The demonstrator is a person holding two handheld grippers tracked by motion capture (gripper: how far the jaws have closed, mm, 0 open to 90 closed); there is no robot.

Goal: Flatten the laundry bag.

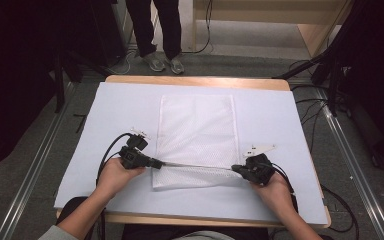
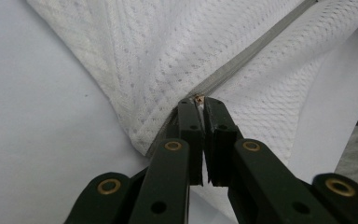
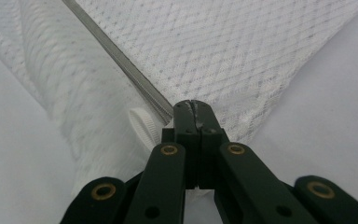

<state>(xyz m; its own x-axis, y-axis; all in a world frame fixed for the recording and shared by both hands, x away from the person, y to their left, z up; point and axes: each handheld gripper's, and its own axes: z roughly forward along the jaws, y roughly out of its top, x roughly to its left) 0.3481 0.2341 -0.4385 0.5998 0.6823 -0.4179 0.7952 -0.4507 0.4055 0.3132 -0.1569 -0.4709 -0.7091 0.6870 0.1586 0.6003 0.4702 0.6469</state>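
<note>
White mesh bag (image 1: 196, 131) lies flat mid-counter (image 1: 280, 125), its grey zipper (image 1: 195, 165) running along the near end. Left gripper (image 1: 156, 162) at the zipper's left end, jaws pressed together, pinching the small brass-coloured zip pull (image 2: 198, 98). Right gripper (image 1: 235, 168) at the zipper's right end, jaws closed on the bag's edge. Zipper stretched straight btwn them. Person's shoes (image 1: 164, 63) stand beyond the bag's far end.

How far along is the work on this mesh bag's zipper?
Done: both ends are gripped. The left gripper is shut on the zipper of the mesh bag; the right gripper pinches its other end. In hand: the zipper is stretched taut between them. Left: it looks closed along its visible length, so opening seems not begun.
</note>
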